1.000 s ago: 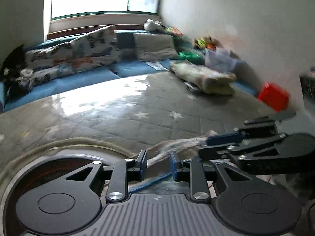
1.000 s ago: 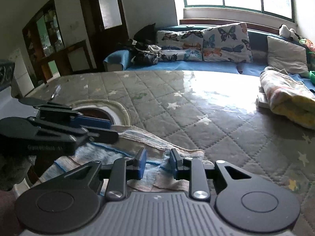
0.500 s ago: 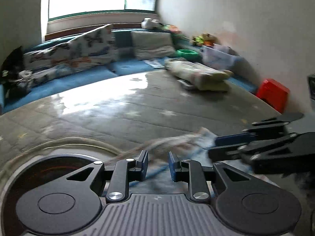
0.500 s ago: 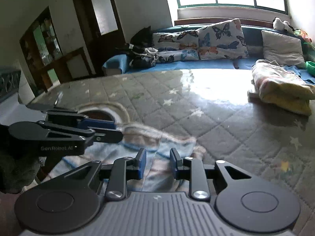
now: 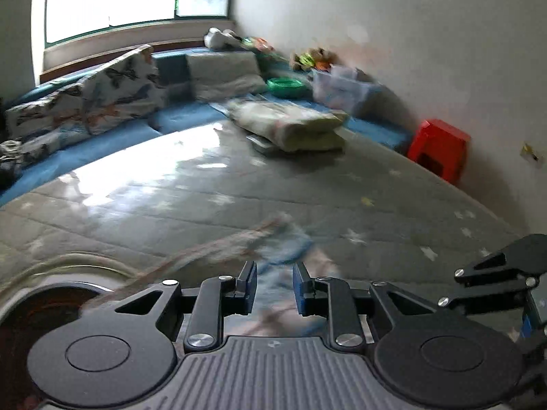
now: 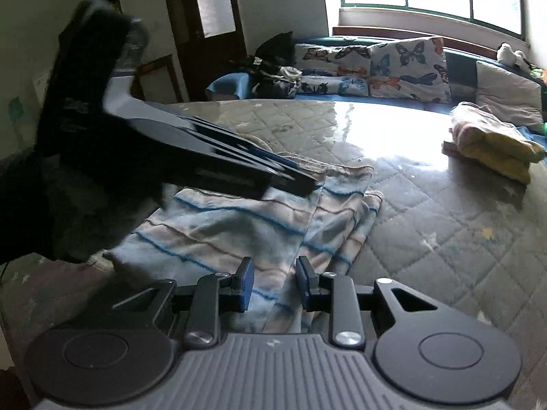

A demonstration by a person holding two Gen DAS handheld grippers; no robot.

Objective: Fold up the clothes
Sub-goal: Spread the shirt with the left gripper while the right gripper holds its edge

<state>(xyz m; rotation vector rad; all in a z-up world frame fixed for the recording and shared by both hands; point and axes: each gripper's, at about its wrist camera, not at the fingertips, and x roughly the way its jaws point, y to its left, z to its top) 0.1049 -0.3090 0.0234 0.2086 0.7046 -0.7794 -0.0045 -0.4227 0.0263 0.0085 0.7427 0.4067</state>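
A blue, white and tan striped cloth (image 6: pixel 222 232) lies partly doubled over on a grey quilted star mat (image 6: pixel 427 212). In the right wrist view, my right gripper (image 6: pixel 274 280) has a raised ridge of the cloth filling the narrow gap between its blue pads. My left gripper (image 6: pixel 307 182) reaches in from the left, its tips at the cloth's far edge. In the left wrist view the cloth (image 5: pixel 283 246) is blurred and runs up into my left gripper (image 5: pixel 274 283), which is closed on it. My right gripper (image 5: pixel 458 273) shows at the right edge.
A folded yellow and pink blanket (image 5: pixel 290 126) lies at the mat's far side. A red stool (image 5: pixel 439 148) stands by the white wall. Butterfly cushions (image 6: pixel 407 65) line the blue bench under the window. A round dark basin with a pale rim (image 5: pixel 51 300) sits at the left.
Both grippers have travelled sideways with the cloth. The cloth now lies doubled with more of its stripes showing. The left gripper looms larger in the right wrist view.
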